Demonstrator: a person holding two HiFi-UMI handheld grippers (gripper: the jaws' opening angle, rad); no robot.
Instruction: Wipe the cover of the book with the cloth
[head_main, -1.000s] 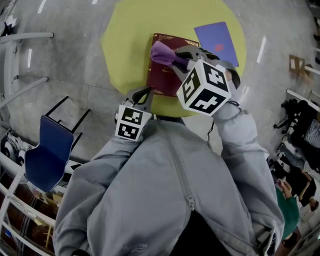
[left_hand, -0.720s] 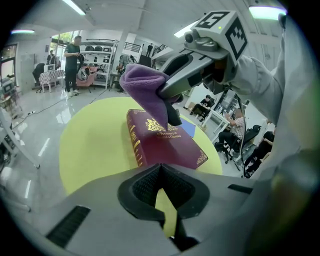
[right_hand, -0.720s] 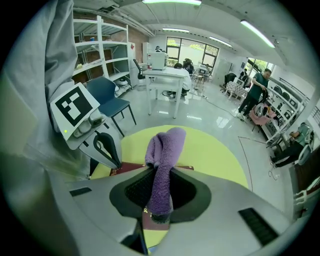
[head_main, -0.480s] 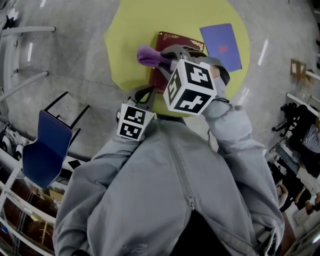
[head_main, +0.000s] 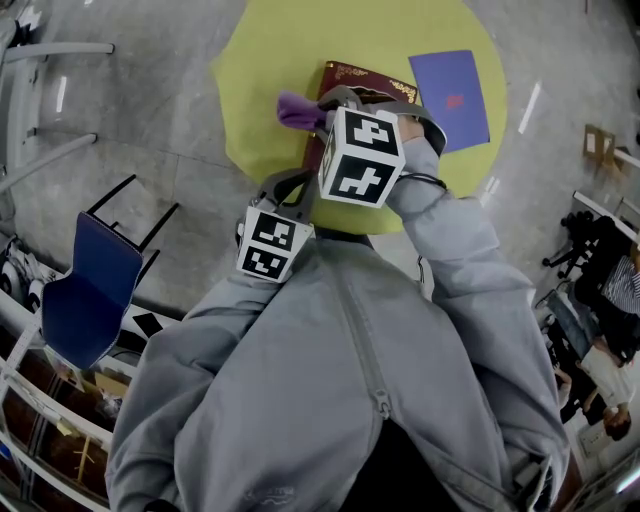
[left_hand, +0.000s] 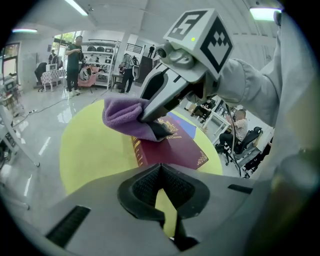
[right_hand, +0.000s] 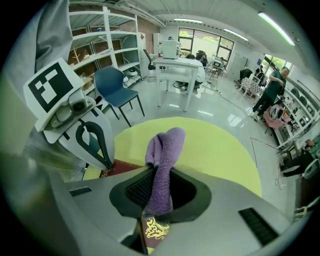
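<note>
A dark red book (head_main: 366, 79) with gold ornament lies on the round yellow table (head_main: 270, 60). My right gripper (head_main: 325, 108) is shut on a purple cloth (head_main: 296, 108), whose free end hangs past the book's left edge. The left gripper view has the cloth (left_hand: 121, 115) pressed on the cover (left_hand: 172, 151) under the right gripper (left_hand: 156, 126). In the right gripper view the cloth (right_hand: 164, 150) stands up between the jaws of the right gripper (right_hand: 159, 195). My left gripper (head_main: 298, 183) is shut and empty, its tips at the book's near corner (right_hand: 119, 167).
A blue booklet (head_main: 451, 86) lies on the table to the right of the book. A blue chair (head_main: 88, 290) stands on the floor at the left. White shelves (right_hand: 112, 45) and a white table (right_hand: 175, 67) stand farther off, with people in the room beyond.
My right gripper has dragged the cloth leftward over the cover to the book's left edge and has turned. The left gripper has stayed at the near corner.
</note>
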